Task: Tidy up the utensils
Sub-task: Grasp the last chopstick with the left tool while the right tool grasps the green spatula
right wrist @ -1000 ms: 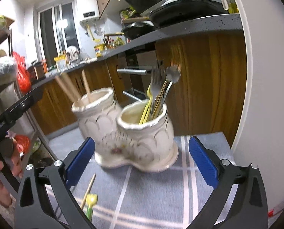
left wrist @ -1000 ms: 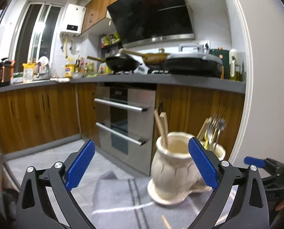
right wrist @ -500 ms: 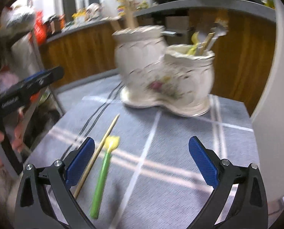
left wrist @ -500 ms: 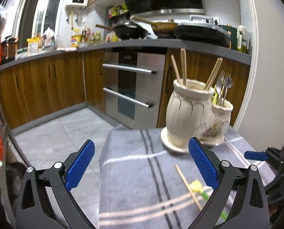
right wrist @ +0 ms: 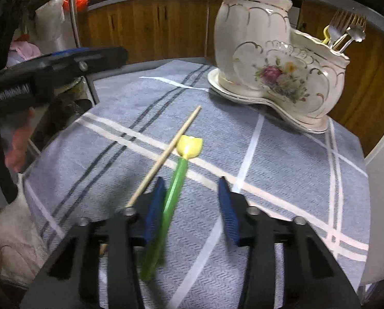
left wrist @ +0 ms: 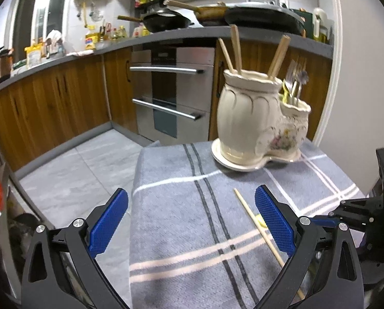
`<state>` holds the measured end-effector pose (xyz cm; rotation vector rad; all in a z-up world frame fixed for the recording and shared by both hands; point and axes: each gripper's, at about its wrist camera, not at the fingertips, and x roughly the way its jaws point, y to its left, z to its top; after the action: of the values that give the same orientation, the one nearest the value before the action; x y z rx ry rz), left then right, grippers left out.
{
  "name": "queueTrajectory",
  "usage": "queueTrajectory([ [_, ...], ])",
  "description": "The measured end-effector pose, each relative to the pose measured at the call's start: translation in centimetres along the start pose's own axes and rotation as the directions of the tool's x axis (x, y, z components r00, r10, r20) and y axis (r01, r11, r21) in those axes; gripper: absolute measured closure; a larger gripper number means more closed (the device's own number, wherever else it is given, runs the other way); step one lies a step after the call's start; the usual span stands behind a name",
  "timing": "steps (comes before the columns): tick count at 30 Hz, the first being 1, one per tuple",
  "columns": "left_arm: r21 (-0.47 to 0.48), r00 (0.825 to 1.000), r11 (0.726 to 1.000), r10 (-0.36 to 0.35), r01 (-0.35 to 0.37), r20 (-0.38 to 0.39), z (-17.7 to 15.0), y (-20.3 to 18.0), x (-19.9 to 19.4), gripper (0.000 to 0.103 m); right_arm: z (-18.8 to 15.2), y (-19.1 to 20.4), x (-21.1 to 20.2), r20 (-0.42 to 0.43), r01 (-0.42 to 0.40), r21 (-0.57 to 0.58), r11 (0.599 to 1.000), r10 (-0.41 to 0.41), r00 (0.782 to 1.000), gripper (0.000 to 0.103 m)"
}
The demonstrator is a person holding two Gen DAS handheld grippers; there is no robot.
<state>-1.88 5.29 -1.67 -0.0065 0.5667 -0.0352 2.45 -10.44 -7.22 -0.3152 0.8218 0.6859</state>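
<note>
My right gripper (right wrist: 192, 206) sits low over the grey cloth with white and dark stripes (right wrist: 282, 159) that covers the table, its blue pads partly apart with nothing clamped. The green-handled utensil with a yellow tulip-shaped head (right wrist: 177, 177) lies on the cloth with its handle running between those pads, close against the left pad (right wrist: 154, 208); I cannot tell whether it touches. Just beside it on its left lies a single wooden chopstick (right wrist: 166, 154), slanting toward the far edge and passing close by the yellow head.

My left gripper (left wrist: 190, 221) hangs wide apart and empty above the near left part of the cloth. In its view the chopstick (left wrist: 253, 219) runs diagonally under the right pad (left wrist: 274, 221), with a sliver of the yellow head (left wrist: 261, 220) showing beside it.

Near the far right corner stands the cream ceramic two-compartment utensil holder with floral decoration (right wrist: 277, 61) on its own attached saucer base. The taller compartment holds wooden chopsticks (left wrist: 234, 49); the lower one holds metal forks (right wrist: 342, 28) and a yellow-handled piece.
</note>
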Motion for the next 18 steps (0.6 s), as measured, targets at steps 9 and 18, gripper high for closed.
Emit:
queueTrajectory([
  [9,0.026,0.982,0.991,-0.125,0.130,-0.145,-1.2,-4.0,2.2,0.008,-0.2,-4.0,-0.6,0.028,0.067,0.112,0.991,-0.071,0.997,0.094],
  [18,0.139,0.954,0.973,-0.144,0.185,-0.262,-2.9,-7.5,3.7,0.066,-0.9,-6.0,-1.0,0.023,0.096,0.140,0.986,-0.100,0.995,0.094],
])
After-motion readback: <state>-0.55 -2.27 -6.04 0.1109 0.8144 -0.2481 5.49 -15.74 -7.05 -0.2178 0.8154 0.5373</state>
